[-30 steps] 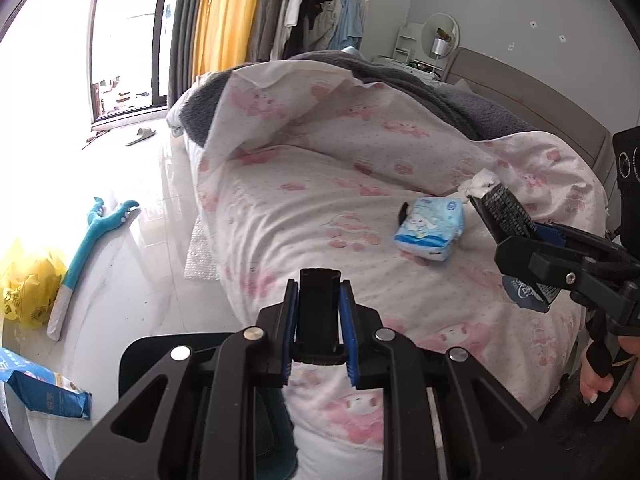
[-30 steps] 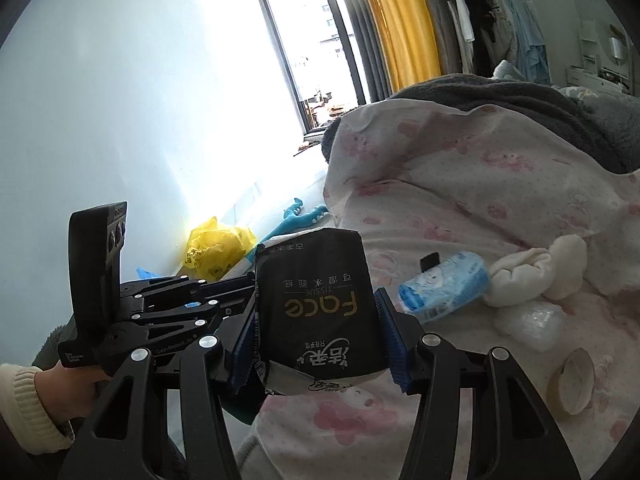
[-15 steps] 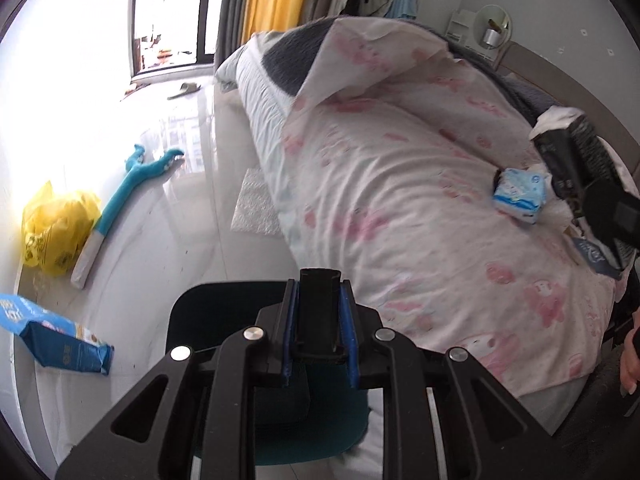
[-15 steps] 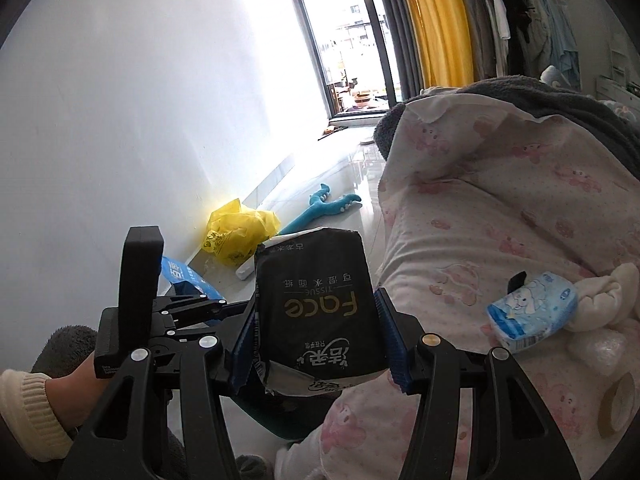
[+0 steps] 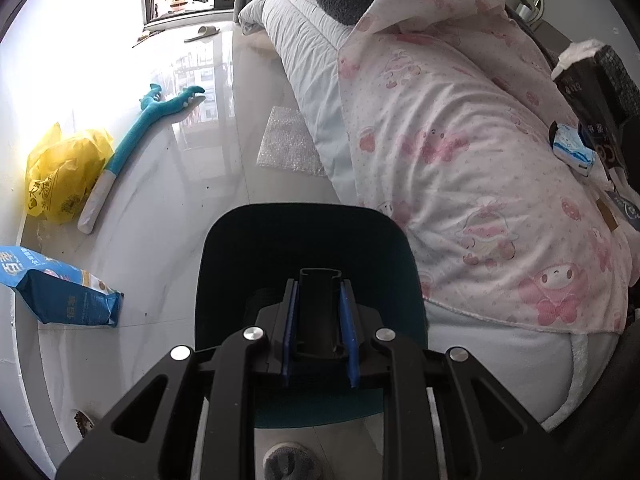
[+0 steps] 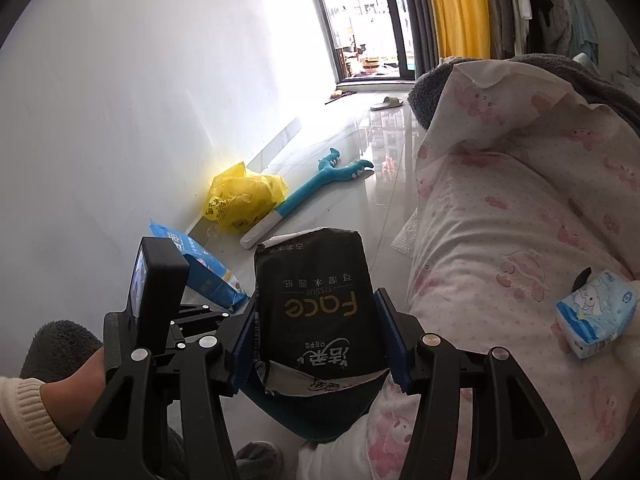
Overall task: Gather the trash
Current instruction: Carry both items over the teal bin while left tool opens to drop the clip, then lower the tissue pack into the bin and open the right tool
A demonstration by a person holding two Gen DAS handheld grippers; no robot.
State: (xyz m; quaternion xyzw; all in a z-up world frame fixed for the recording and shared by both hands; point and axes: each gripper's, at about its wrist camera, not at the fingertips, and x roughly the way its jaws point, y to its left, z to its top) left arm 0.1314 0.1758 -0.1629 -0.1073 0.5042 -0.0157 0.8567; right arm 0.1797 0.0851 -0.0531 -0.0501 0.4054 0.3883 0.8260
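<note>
While clamped, tissue pack [image 6: 316, 304] between right claw [image 6: 316, 344] pads.

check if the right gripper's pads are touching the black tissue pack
Touching: the right wrist view shows both blue pads of the right gripper pressed against the sides of the black tissue pack.

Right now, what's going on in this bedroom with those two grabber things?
A person is collecting trash with a handheld gripper in each hand. The right gripper is clamped on a black tissue pack and holds it near the bed's edge. The left gripper grips the dark handle of a teal dustpan-like scoop held over the floor. A small blue tissue packet lies on the pink bedspread; a yellow bag sits by the wall.
</note>
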